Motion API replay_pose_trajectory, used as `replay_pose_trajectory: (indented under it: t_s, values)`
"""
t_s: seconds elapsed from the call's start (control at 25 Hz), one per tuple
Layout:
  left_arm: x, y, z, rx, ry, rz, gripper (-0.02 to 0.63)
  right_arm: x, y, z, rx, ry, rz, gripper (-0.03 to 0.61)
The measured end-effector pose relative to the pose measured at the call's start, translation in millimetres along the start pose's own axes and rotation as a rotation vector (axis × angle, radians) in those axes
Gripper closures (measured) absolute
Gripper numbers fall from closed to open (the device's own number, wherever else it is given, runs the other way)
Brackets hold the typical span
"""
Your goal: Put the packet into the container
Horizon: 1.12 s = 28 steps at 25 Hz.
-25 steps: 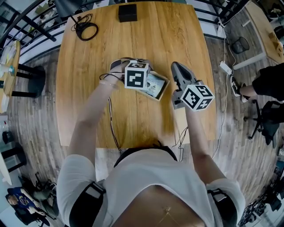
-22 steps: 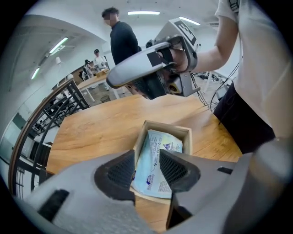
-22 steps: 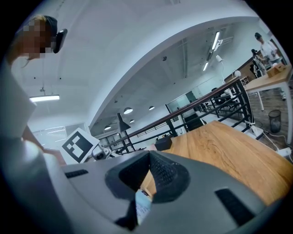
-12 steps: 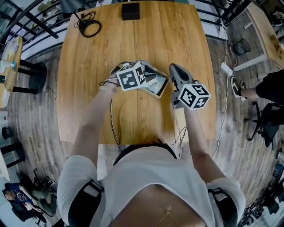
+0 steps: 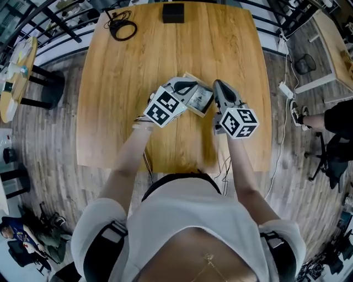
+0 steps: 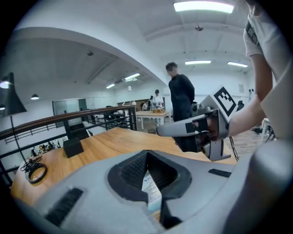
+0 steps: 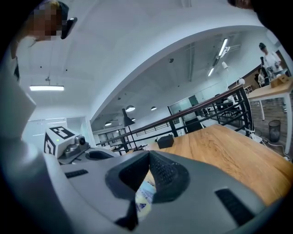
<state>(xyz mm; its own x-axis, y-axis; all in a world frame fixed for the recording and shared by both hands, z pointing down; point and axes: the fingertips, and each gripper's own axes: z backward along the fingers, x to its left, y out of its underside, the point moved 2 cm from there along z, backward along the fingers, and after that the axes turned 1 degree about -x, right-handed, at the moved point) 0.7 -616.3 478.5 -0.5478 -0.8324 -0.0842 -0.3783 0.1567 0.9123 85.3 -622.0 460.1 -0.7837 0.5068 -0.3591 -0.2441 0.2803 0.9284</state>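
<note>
Big wooden table (image 5: 110, 110) on a grey plank floor (image 5: 44, 154). Black railing (image 6: 91, 112) around 10 o'clock, office chair (image 5: 328, 157) at 3. Strip lights (image 6: 203, 6) overhead.

A wooden table (image 5: 110, 110) fills the middle of the head view. At its far edge stands a small black box (image 5: 173, 12), with a coiled black cable (image 5: 123, 30) to its left. A white power strip (image 5: 286, 90) lies on the floor at the right. In the left gripper view, a person in dark clothes (image 6: 181, 98) stands beyond the table.
</note>
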Motion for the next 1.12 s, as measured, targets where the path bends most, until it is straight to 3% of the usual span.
replay_pose_trajectory:
  t_s: [0.16,0.28,0.4,0.84,1.12]
  values:
    - [-2,-5,28,-0.118,-0.140,0.070,0.604,16,-8,12,-0.079,-0.003,0.019,0.566]
    - [-2,-7,51,-0.202,-0.235,0.175,0.604,25,-11,23,-0.115,0.020,0.062,0.566]
    - [-10,-5,68,-0.241,-0.297,0.215,0.604,31,-10,39,-0.131,0.065,0.103,0.568]
    - [-31,2,90,-0.273,-0.379,0.213,0.604,49,6,64,-0.101,0.100,0.136,0.568]
    - [-37,-1,89,-0.261,-0.349,0.185,0.604,47,4,64,-0.101,0.111,0.119,0.568]
